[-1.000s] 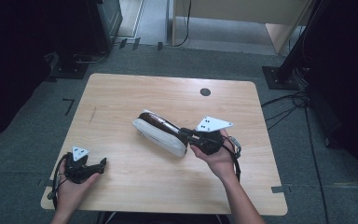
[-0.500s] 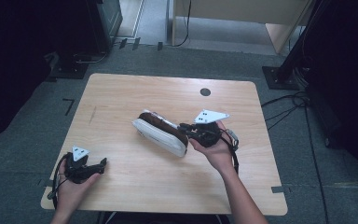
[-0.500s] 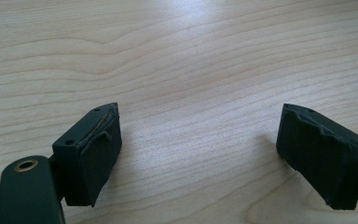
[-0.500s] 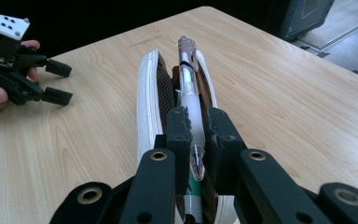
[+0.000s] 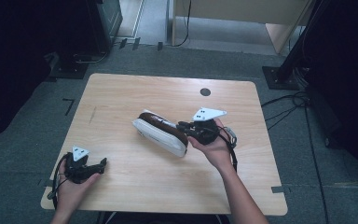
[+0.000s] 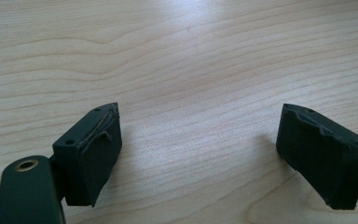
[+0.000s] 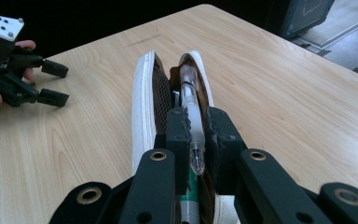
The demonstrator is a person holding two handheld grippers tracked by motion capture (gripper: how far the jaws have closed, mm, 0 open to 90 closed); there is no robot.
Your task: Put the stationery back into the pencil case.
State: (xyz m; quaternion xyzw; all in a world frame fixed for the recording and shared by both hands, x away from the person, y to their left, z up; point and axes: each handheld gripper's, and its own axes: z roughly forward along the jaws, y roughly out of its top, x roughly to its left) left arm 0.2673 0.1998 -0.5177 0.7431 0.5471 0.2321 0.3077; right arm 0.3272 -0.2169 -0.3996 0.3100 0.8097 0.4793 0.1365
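Observation:
A white pencil case (image 5: 161, 136) with a brown lining lies open in the middle of the wooden table (image 5: 135, 93). My right gripper (image 5: 182, 126) reaches its right end from the right. In the right gripper view its jaws (image 7: 196, 128) are shut on a clear-barrelled pen (image 7: 189, 100) that points into the gap of the case (image 7: 142, 102). My left gripper (image 5: 102, 164) rests at the near left corner, jaws wide apart over bare wood (image 6: 198, 144). It also appears far off as the left gripper (image 7: 53, 85) in the right gripper view, with nothing between its jaws.
A small black round hole (image 5: 205, 92) sits near the table's far edge. Dark equipment stands (image 5: 74, 65) and cables (image 5: 289, 100) lie on the floor around the table. Bare tabletop stretches between the two grippers.
My right gripper with the pen has shifted slightly toward the far side at the case's end. The left hand has stayed put.

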